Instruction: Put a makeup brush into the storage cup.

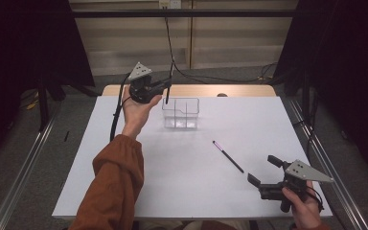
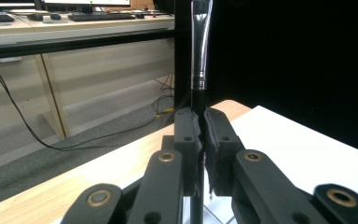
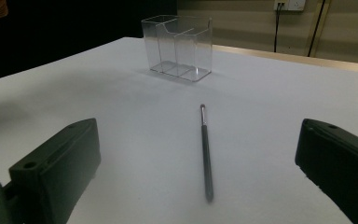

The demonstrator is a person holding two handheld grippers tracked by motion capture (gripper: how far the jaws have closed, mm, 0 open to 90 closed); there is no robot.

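Left gripper [image 1: 168, 88], held up at the far left of the table by the left hand [image 1: 135, 111], has its two black jaws pinched tight on a slim black makeup brush w/ silver ferrule [image 2: 199, 65]; in the left gripper view the brush stands upright between the pads, handle running down below them and ferrule end rising above. From the high view that brush hangs just over the left edge of the clear plastic organiser box w/ inner dividers [image 1: 181, 113], which sits on the table's far centre; can't tell if the brush tip touches the box. Right gripper [image 1: 263, 170] rests at the near right corner in the right hand [image 1: 303, 207], jaws spread wide w/ nothing between them, pointing toward a second thin black brush w/ purple-tinted tip [image 1: 228, 156] lying flat on the white tabletop [image 1: 124, 191]; that brush is well apart from the box and close in front of the open jaws. Count: 2 grippers, 2 brushes (1 held, 1 lying), 1 box, which looks empty in the right gripper view. Orange sleeve [image 1: 112, 187] covers the left forearm. Black cables [image 1: 191, 74] trail on the floor beyond the table.
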